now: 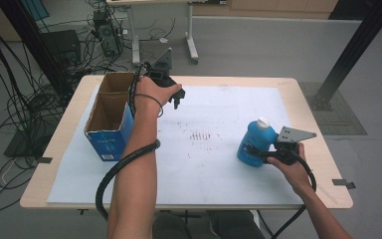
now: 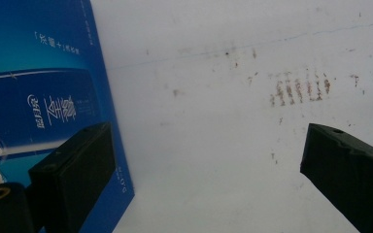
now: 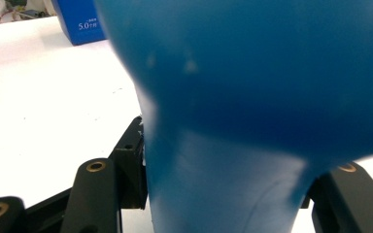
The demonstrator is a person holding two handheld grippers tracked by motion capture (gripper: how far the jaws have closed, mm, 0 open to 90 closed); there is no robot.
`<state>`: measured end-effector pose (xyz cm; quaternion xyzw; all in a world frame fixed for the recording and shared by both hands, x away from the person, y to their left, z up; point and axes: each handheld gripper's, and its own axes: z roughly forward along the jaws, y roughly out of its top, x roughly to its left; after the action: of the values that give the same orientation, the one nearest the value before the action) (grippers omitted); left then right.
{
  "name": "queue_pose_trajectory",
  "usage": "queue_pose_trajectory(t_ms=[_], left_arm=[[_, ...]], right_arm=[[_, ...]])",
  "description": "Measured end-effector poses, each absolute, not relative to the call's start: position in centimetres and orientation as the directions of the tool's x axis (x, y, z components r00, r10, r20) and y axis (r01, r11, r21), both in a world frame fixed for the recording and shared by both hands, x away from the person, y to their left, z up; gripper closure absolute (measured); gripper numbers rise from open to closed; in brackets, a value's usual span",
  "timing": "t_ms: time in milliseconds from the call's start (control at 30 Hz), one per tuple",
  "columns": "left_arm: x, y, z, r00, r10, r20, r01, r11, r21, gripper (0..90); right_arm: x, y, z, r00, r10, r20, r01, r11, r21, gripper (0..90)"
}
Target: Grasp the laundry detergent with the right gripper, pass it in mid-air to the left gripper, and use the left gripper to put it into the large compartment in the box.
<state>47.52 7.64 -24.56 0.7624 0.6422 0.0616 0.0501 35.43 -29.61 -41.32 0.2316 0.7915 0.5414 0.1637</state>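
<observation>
blue bottle (image 1: 252, 144) | pinched by right tongs (image 1: 255, 152) | left tongs (image 1: 175, 97) spread | box (image 3: 80, 22) reads "5.0"

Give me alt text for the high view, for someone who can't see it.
The right claw grips a blue bottle with a white cap, standing on a white-topped table. The left claw hangs open beside an open cardboard box with blue sides.

Blue bottle (image 1: 252, 142) with white cap stands tilted on the table's right side.
</observation>
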Motion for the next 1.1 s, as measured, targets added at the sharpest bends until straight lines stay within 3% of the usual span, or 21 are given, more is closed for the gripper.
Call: queue_pose_trajectory(t_ms=[1100], left_arm=[[47.24,7.77,-23.89,0.166,0.985,0.036,0.971,-0.170,0.167,6.2]], right_arm=[[35.43,-29.65,-41.39,-0.837,0.547,-0.001,0.193,0.298,0.935,43.4]])
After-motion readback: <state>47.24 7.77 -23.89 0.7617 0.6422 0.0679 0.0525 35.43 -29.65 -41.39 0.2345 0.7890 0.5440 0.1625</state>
